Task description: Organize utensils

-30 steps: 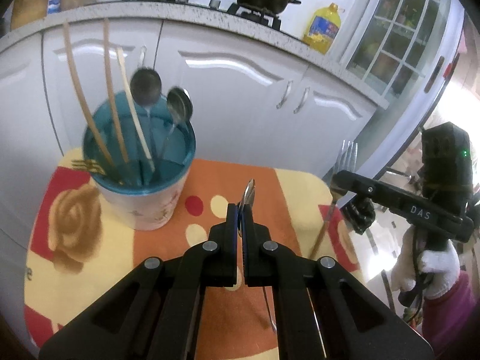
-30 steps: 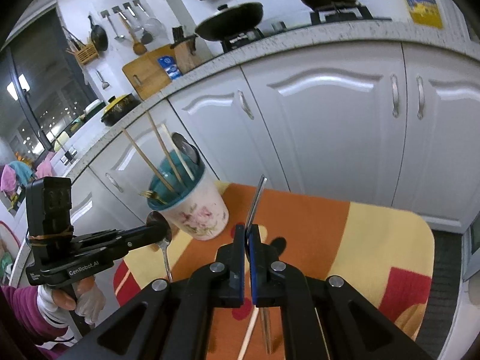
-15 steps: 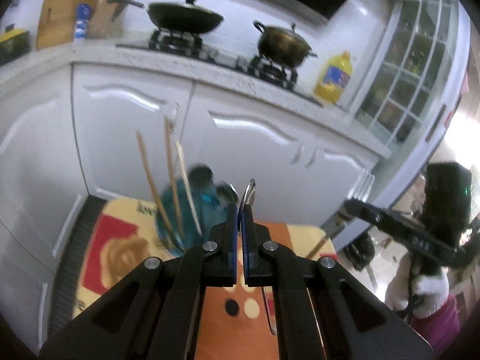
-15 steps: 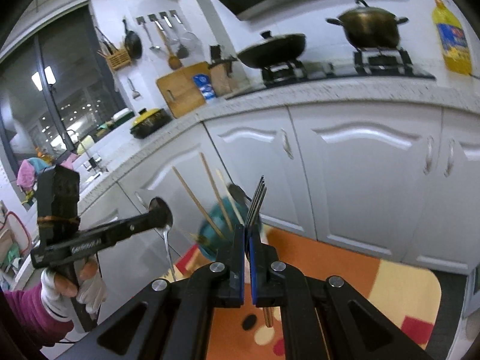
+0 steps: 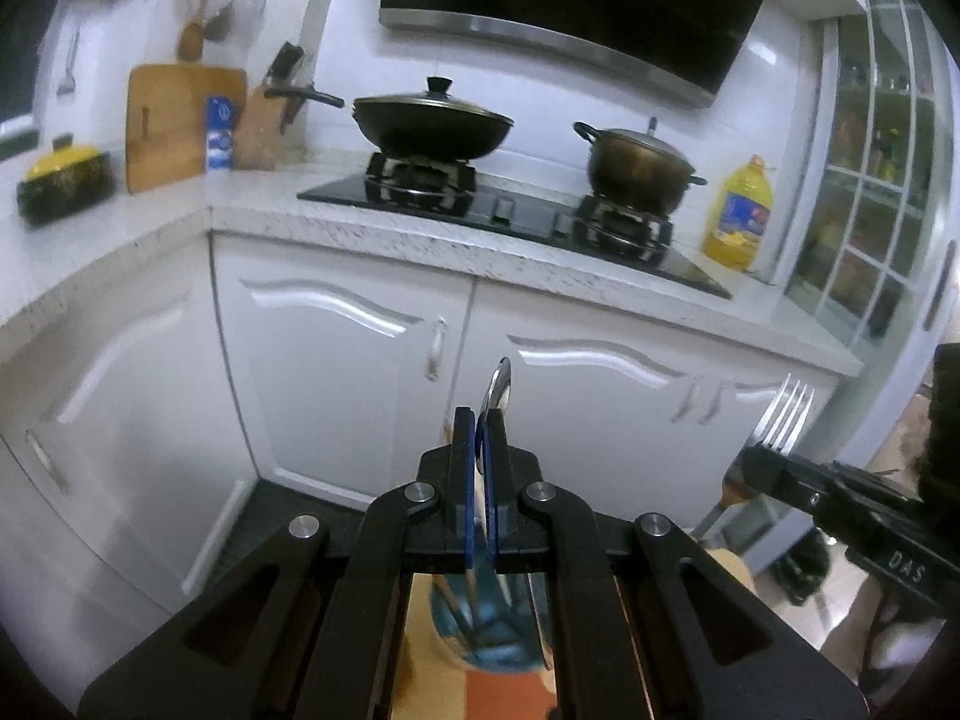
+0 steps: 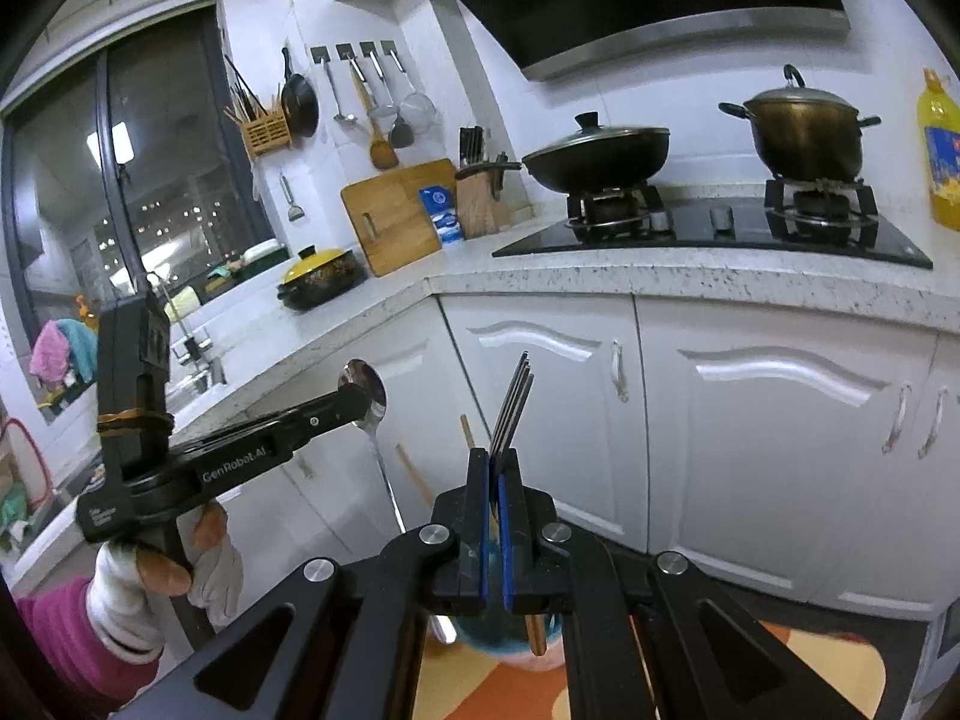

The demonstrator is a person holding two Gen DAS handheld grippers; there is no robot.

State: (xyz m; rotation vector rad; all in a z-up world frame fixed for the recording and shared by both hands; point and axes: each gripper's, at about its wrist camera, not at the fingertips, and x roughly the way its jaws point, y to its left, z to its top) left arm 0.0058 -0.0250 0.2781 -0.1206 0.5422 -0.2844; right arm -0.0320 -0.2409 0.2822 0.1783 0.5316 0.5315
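Looking past both tools, I see the blue cup (image 5: pixel 486 636) low on the patterned table (image 6: pixel 480 690), chopsticks already in it. My left tongs (image 5: pixel 479 444) pinch a spoon (image 5: pixel 499 384), bowl up; my right tongs (image 6: pixel 493 468) clamp a fork (image 6: pixel 513 408), tines up. To do this well, I'd bring one utensil over the cup at a time, handle down, and open only once it is inside the rim.
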